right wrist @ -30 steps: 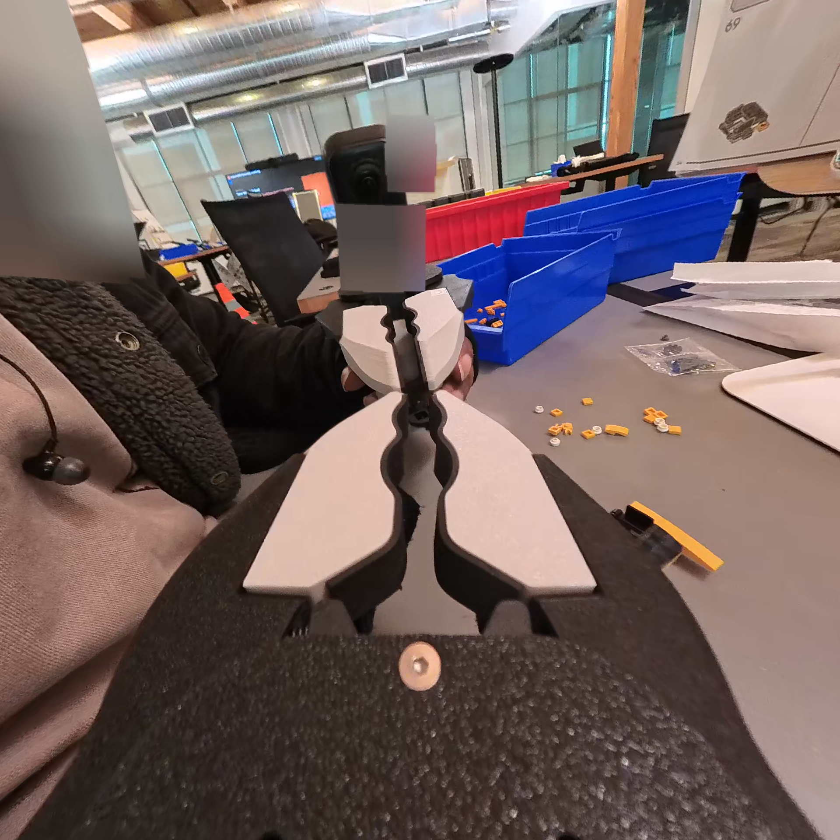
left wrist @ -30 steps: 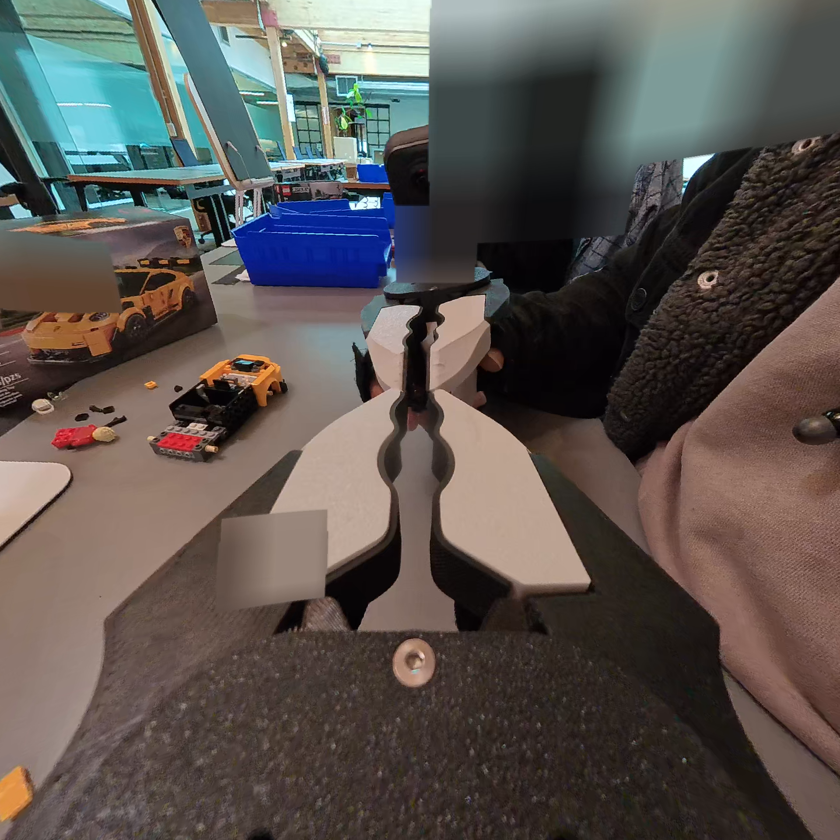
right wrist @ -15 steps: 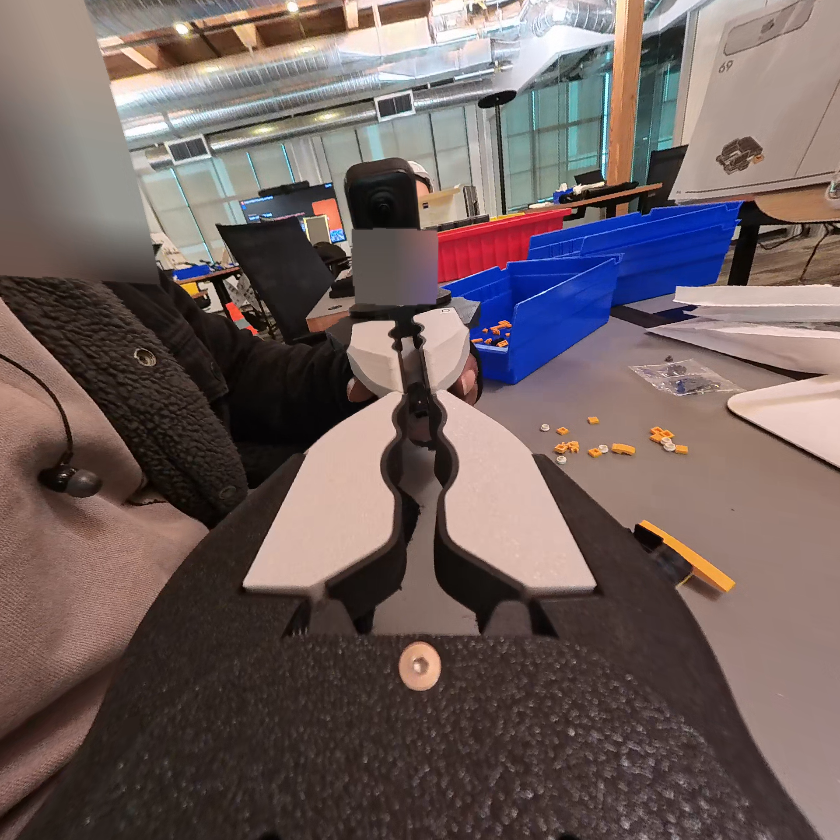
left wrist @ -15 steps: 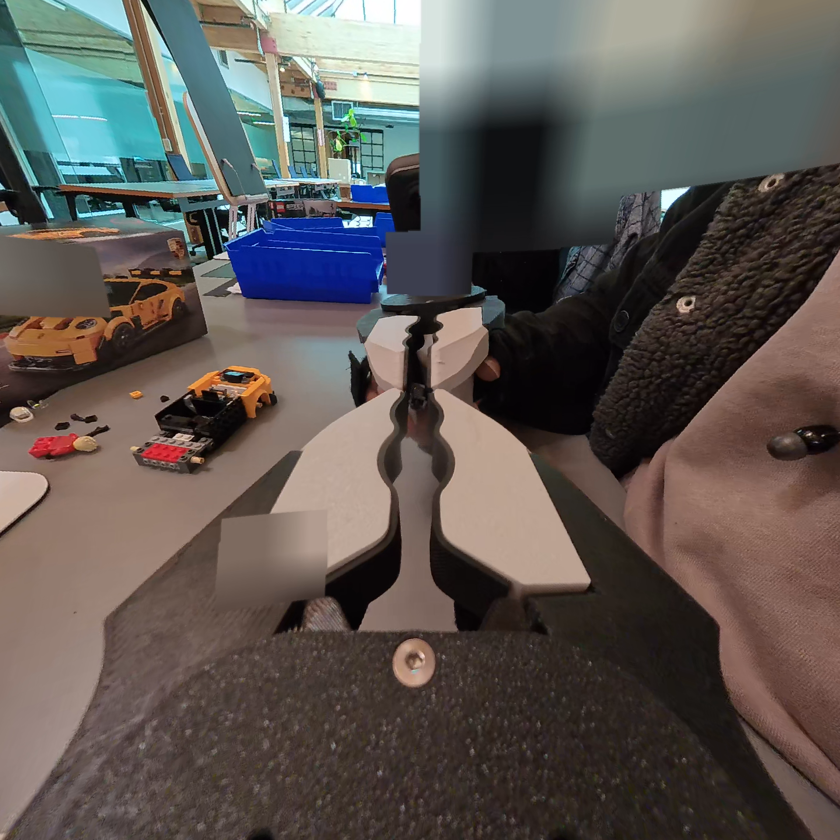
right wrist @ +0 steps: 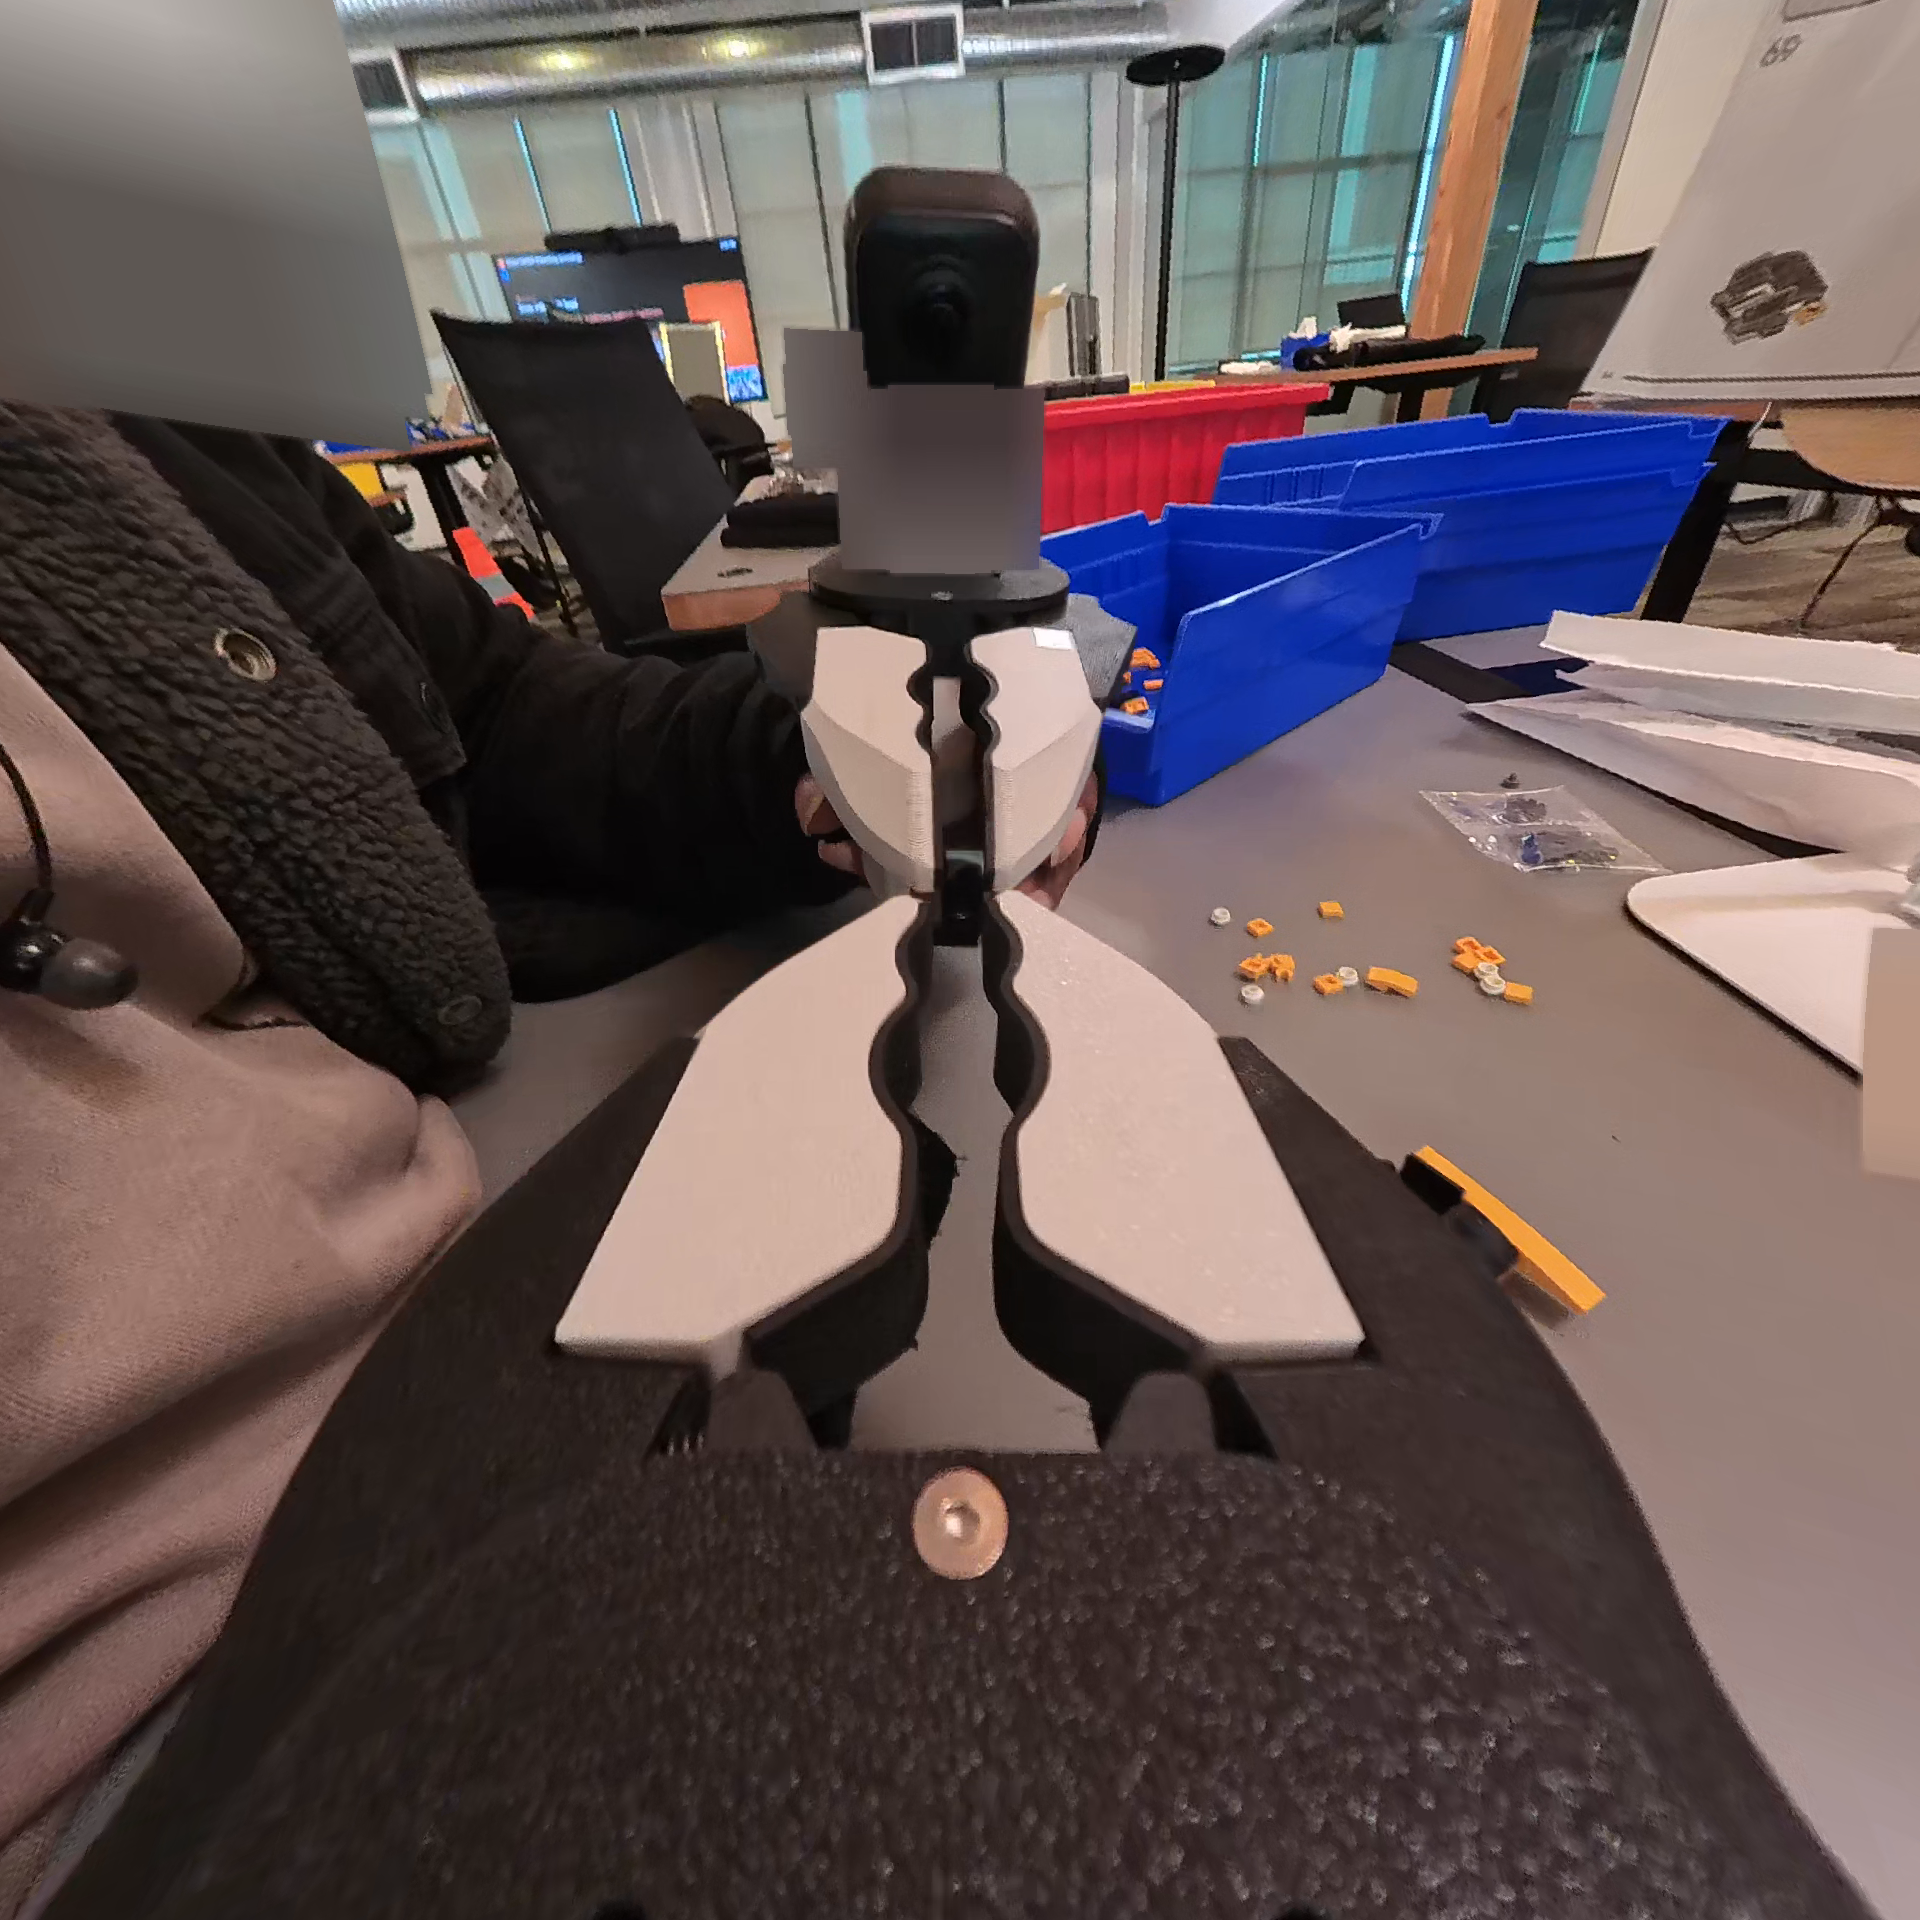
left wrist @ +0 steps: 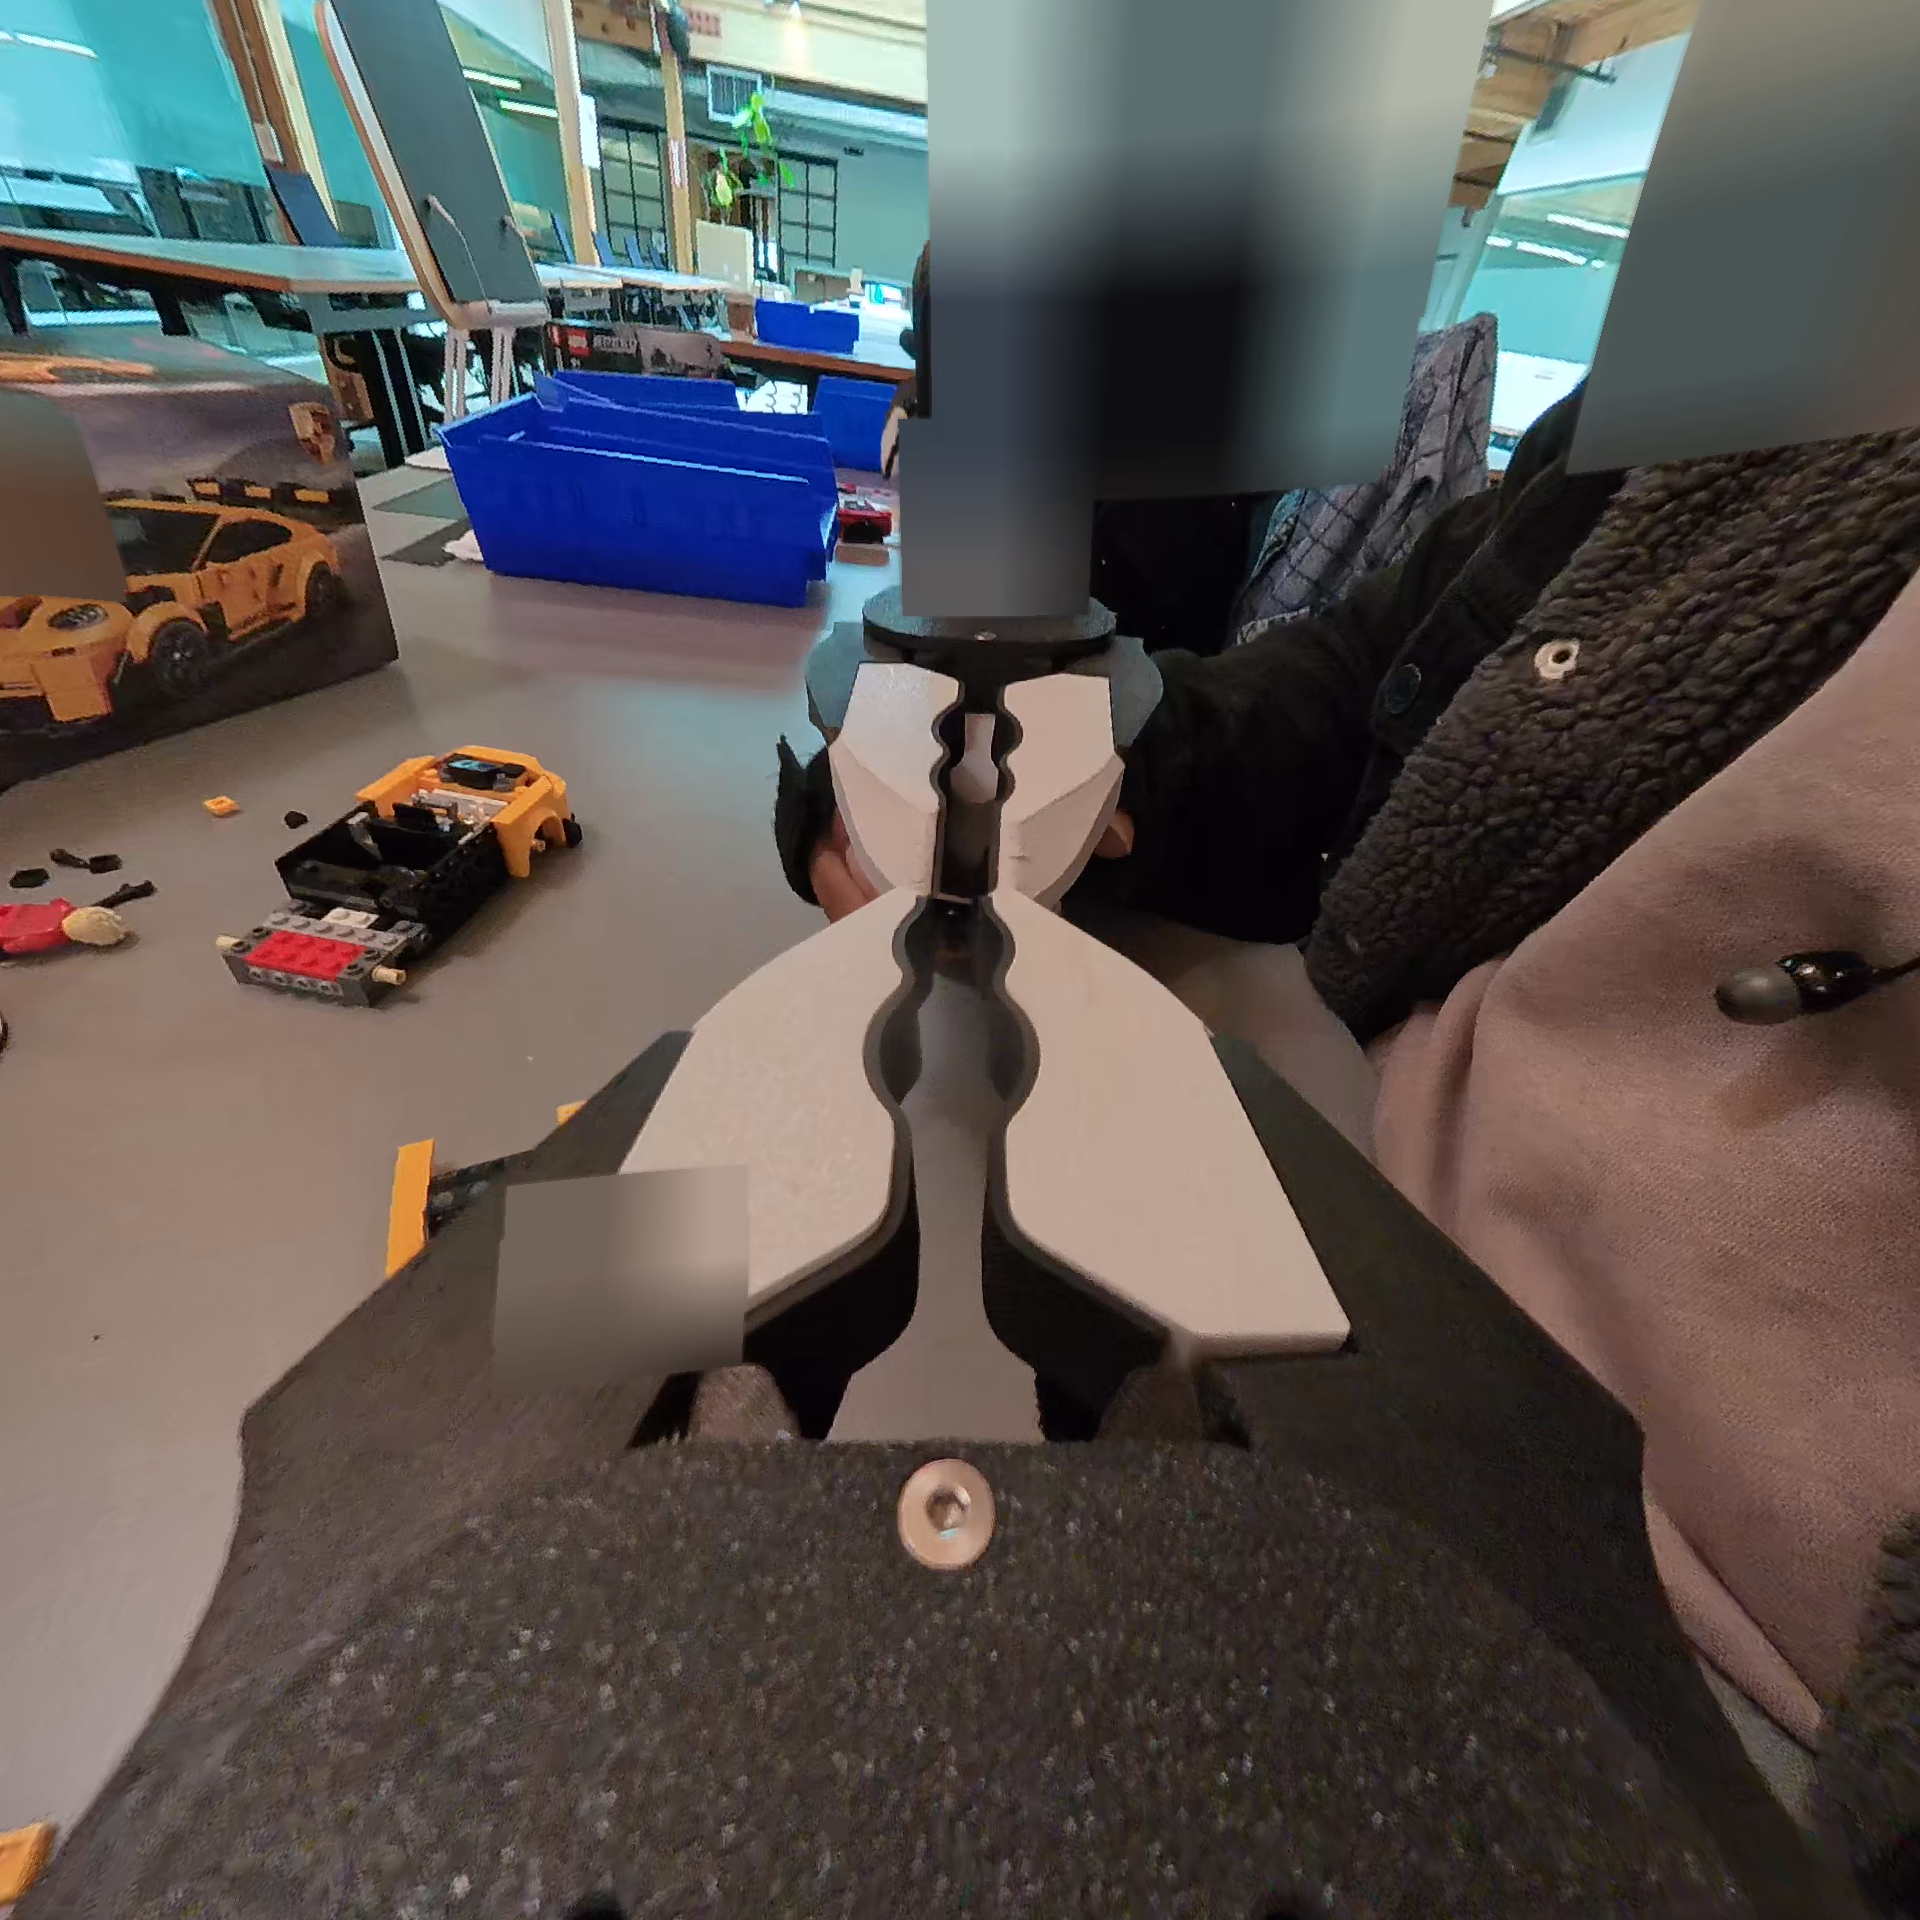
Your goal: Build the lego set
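My two grippers meet tip to tip above the grey table. In the left wrist view my left gripper (left wrist: 956, 909) is shut on a small black lego piece (left wrist: 961, 883), and the right gripper (left wrist: 971, 790) faces it, shut on the same piece. In the right wrist view my right gripper (right wrist: 961, 920) grips the black piece (right wrist: 961, 888) against the left gripper (right wrist: 951, 769). A half-built orange and black lego car (left wrist: 405, 862) lies on the table to the left.
The set's box (left wrist: 177, 561), a red minifigure (left wrist: 52, 925) and blue bins (left wrist: 644, 509) are on the left. An orange and black part (right wrist: 1496, 1226), loose orange pieces (right wrist: 1382, 966), a plastic bag (right wrist: 1538, 831), a blue bin (right wrist: 1247, 623) and a white stand base (right wrist: 1787, 935) are on the right. Left and right tips are no more than a few centimetres apart. My right gripper's tips are some 30 cm from the red minifigure (left wrist: 52, 925).
Both grippers stay shut and tip to tip. They have shifted a little together, and the orange and black part now shows beside the left gripper's finger.
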